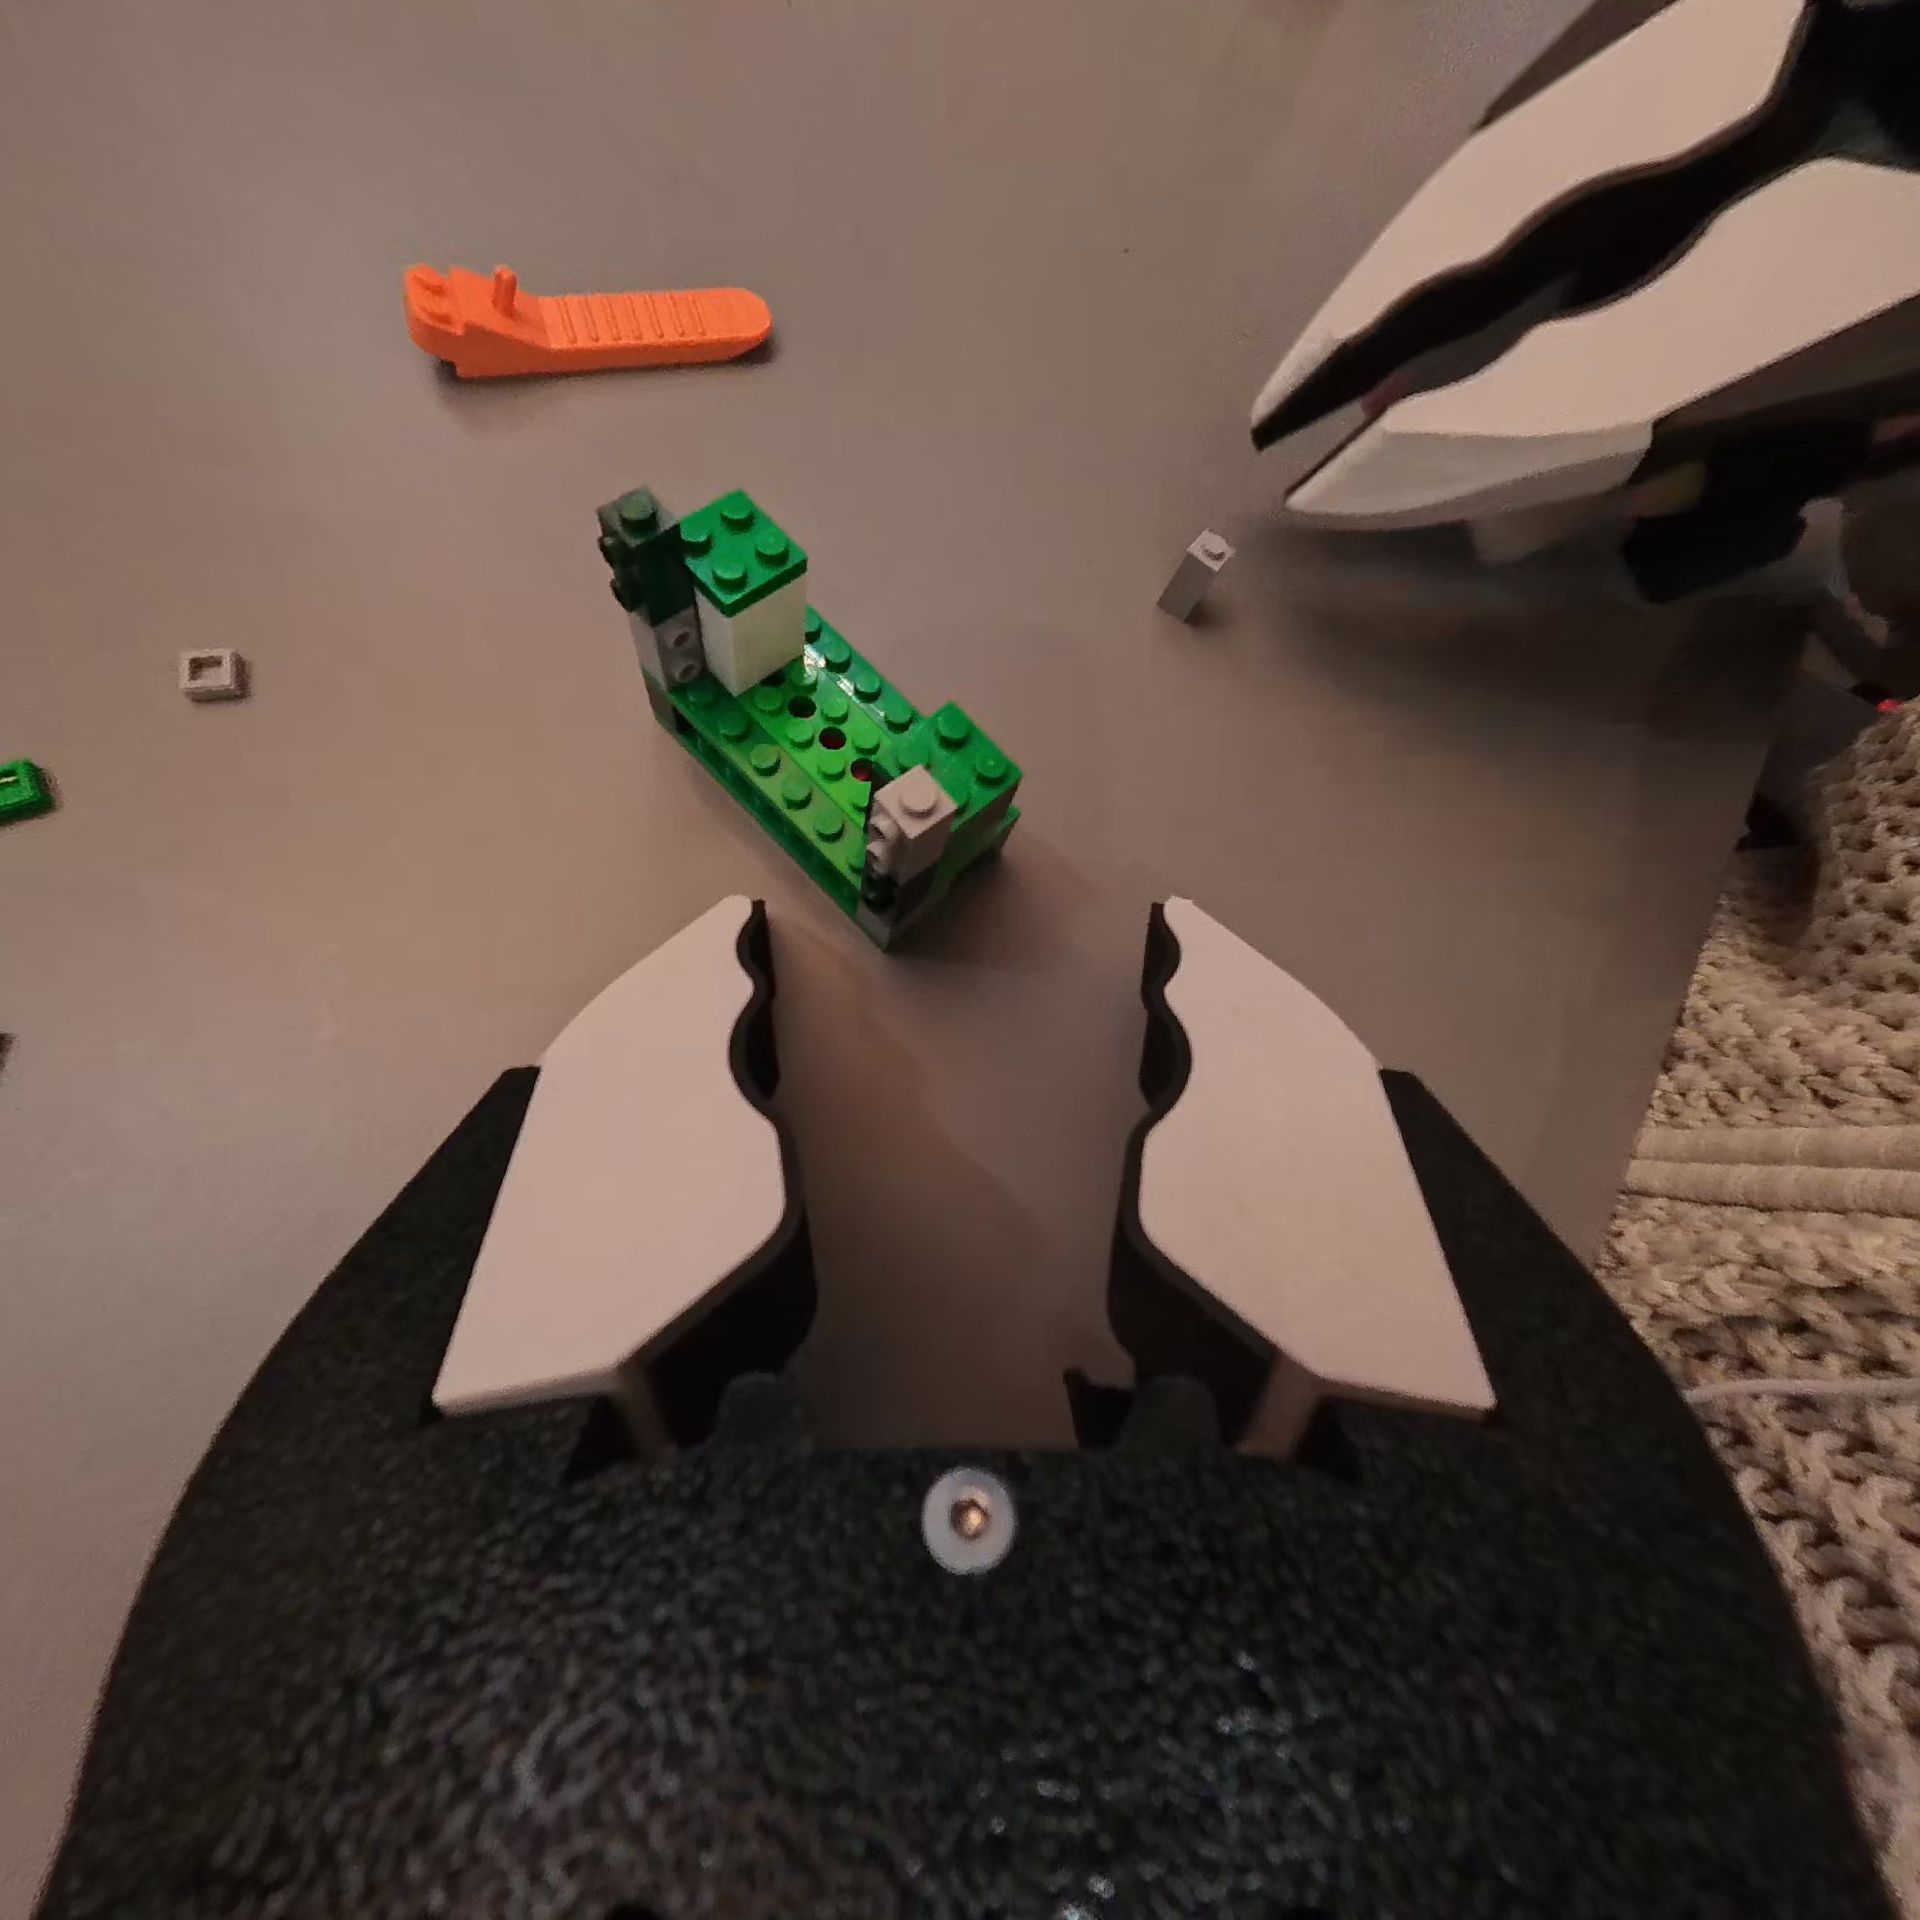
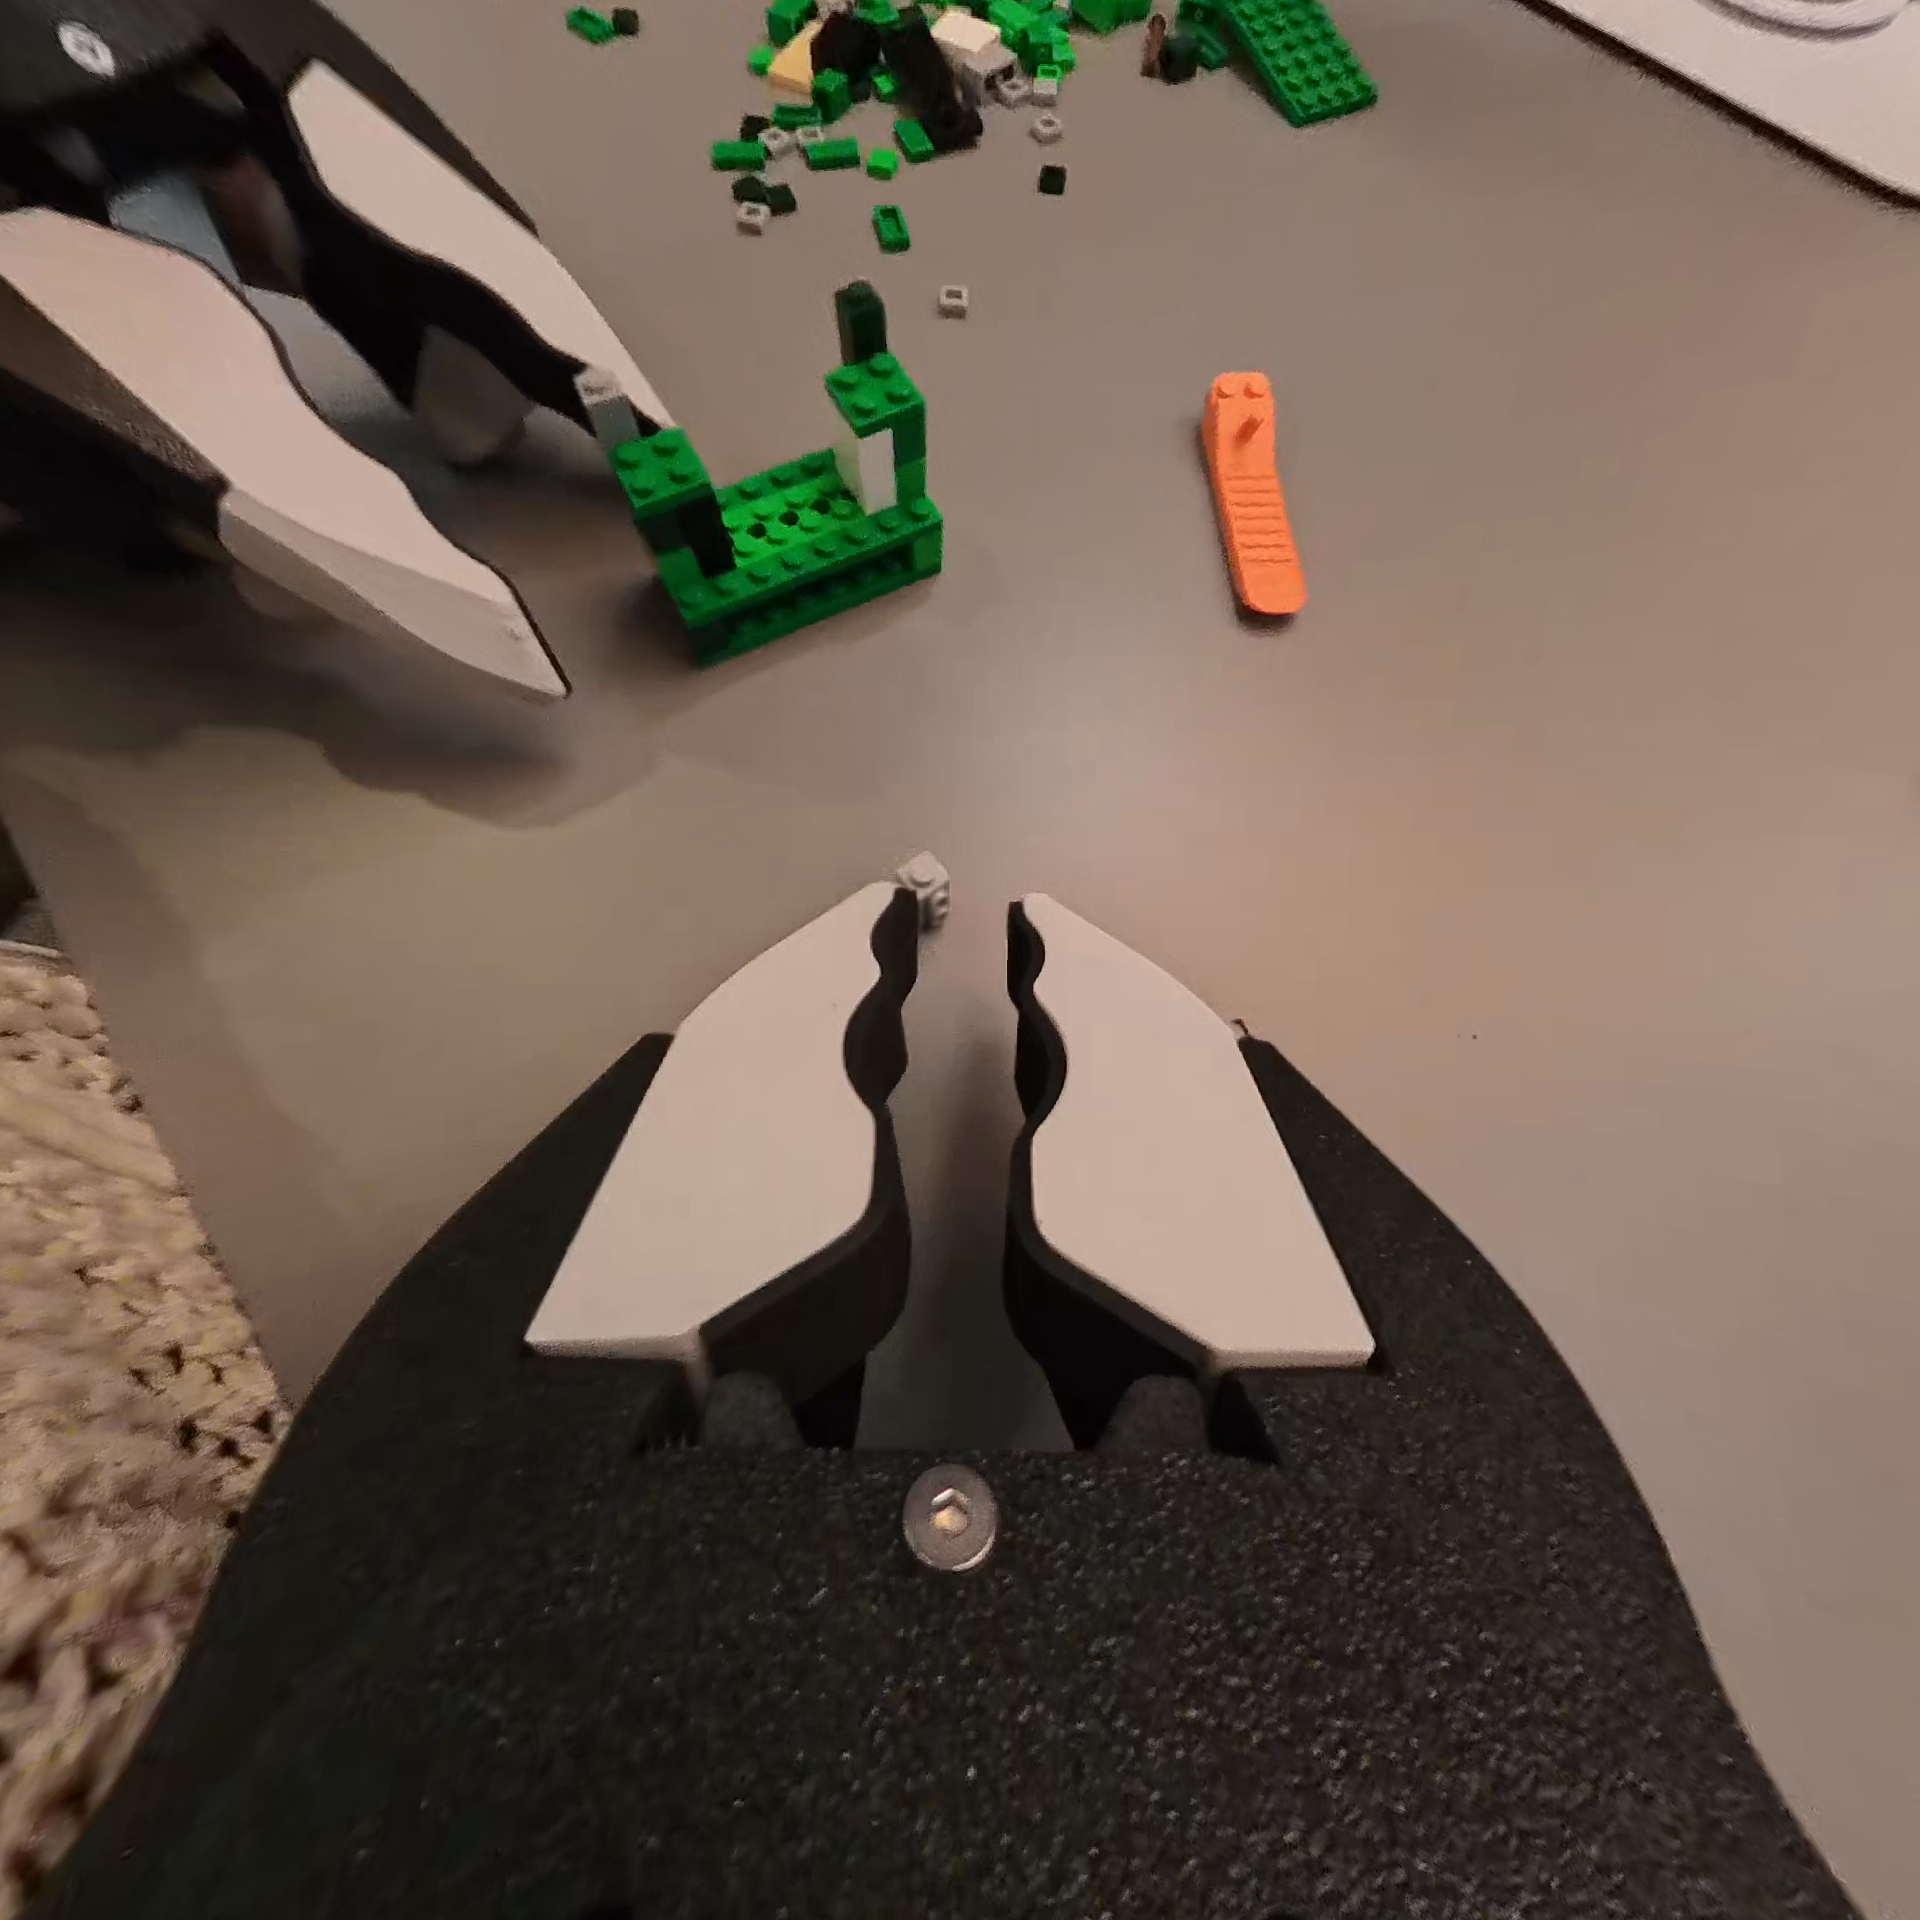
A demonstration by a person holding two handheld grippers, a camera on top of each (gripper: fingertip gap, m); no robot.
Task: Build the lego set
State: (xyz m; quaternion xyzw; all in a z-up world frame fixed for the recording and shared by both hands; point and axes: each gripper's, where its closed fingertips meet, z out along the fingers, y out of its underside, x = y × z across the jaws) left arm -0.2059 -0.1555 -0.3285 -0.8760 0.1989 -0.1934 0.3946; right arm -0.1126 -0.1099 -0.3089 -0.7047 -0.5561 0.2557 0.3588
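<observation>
The green lego build [image 1: 821, 717] stands on the grey table, with a white-and-green tower at its far end and a grey stack at its near end. It also shows in the right wrist view [image 2: 800, 530]. My left gripper [image 1: 958, 914] is open and empty, with its fingertips just short of the build's near end. My right gripper [image 2: 961, 899] is open by a narrow gap and holds nothing. A small grey brick [image 2: 928, 883] lies on the table at its left fingertip. In the left wrist view this brick [image 1: 1195, 571] lies apart from the right gripper [image 1: 1276, 468].
An orange brick separator [image 1: 582, 322] lies beyond the build. A pile of loose bricks [image 2: 894, 94] and a green plate [image 2: 1299, 52] lie at the far side. Small loose pieces [image 1: 213, 673] lie to the left. A knitted rug [image 1: 1787, 1143] lies beyond the table edge.
</observation>
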